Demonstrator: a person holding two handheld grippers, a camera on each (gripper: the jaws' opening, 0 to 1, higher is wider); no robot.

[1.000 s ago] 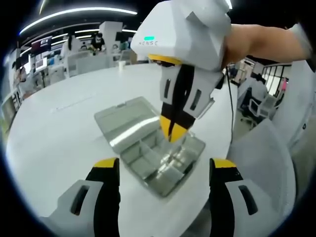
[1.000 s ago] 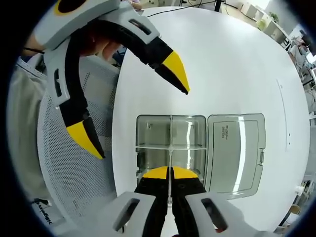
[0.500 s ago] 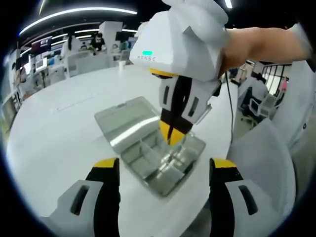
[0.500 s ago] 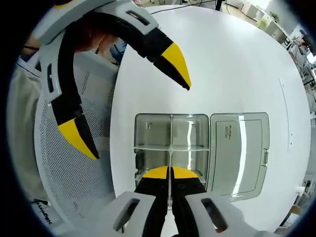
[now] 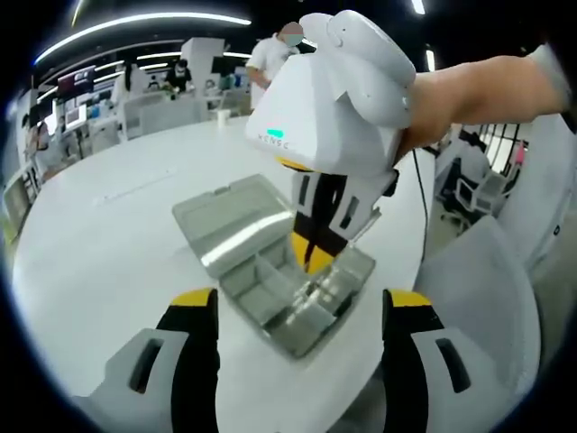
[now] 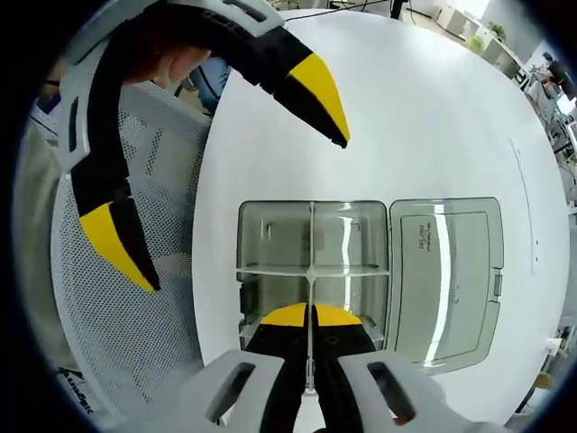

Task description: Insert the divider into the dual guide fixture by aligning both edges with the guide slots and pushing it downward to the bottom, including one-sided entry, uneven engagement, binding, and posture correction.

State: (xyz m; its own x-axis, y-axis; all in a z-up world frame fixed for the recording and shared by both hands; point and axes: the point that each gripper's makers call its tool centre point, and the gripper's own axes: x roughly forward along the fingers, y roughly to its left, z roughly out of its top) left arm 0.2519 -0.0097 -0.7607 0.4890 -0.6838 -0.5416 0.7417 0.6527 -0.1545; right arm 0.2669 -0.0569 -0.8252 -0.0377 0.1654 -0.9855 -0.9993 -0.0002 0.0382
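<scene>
Both grippers wear the same livery: glossy white plastic shells, black inner arms, bright yellow tips. The left gripper (image 5: 298, 311) shows two broad white fingers (image 5: 180, 356), each with a dark oval slot sunk in the shell and a yellow cap at the end. In the right gripper view its black arms curve like a claw to pointed yellow tips. The right gripper (image 5: 313, 253) has a bulky, rounded white housing with a small teal light and faint grey lettering on its face, too blurred to read. A thin dark cable (image 5: 417, 180) hangs beside it. The person's hand (image 5: 469, 90) grips the housing; a pale grey sleeve (image 5: 552, 63) shows at the wrist.
</scene>
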